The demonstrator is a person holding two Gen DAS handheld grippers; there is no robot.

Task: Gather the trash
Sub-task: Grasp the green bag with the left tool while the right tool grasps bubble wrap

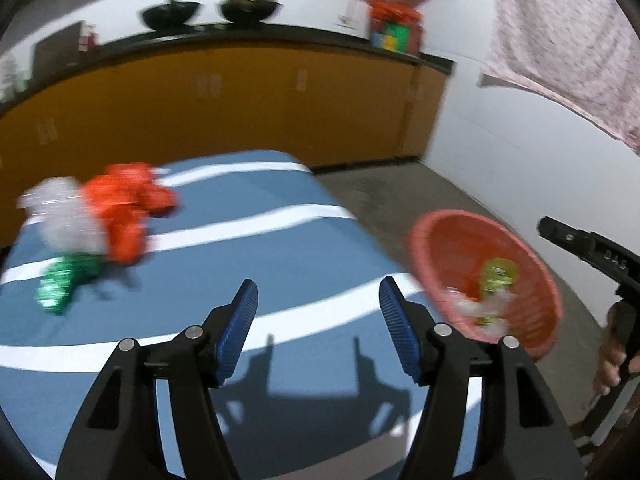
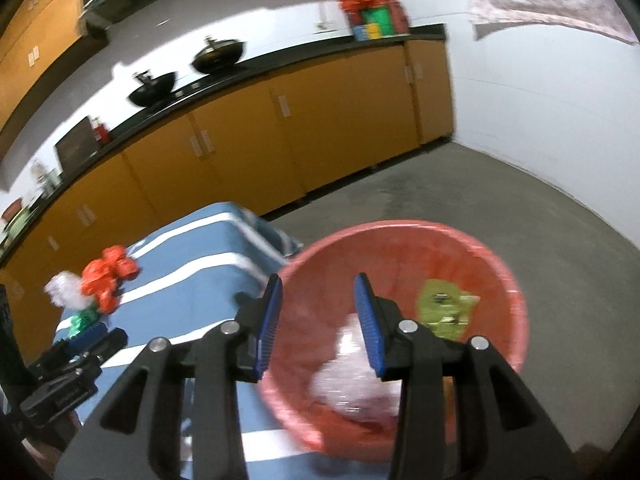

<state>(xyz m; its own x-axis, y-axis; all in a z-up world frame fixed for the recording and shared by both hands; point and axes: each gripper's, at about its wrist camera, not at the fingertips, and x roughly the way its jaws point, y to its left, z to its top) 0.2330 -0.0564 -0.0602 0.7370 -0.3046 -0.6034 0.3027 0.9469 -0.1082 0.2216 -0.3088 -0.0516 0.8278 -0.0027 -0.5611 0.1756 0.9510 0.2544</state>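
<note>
Blue cloth with white stripes covers the counter [image 1: 248, 240] I am working at, and the trash still to be collected lies in one loose cluster on its far left part. I count three crumpled pieces there: an orange wrapper [image 1: 128, 212], a whitish clear plastic wad [image 1: 66, 216] touching it, and a green foil wrapper [image 1: 64, 284] just in front of them. All are blurred, so a fourth piece could be hidden in the heap.

Beside the counter's right edge sits the red basket [image 1: 532, 280], low enough that I can drop things into it. Two pieces show inside: a yellow-green packet [image 2: 444, 308] and a clear plastic wad [image 2: 352, 380]; more may lie under them, I cannot tell.

My left tongs [image 1: 318, 312] hang over the striped cloth with jaws spread wide and nothing between them, pointed toward the cluster, which I judge is the next reach. My right tongs [image 2: 318, 312] hover above the basket's mouth, jaws parted and empty, as suits a spot for letting trash fall.

Farther out, orange cabinets [image 2: 320, 120] run along the wall under a dark worktop carrying two black woks [image 1: 208, 10] and a bright red package [image 1: 394, 26]. A pale patterned cloth [image 1: 560, 40] hangs at the right wall.
</note>
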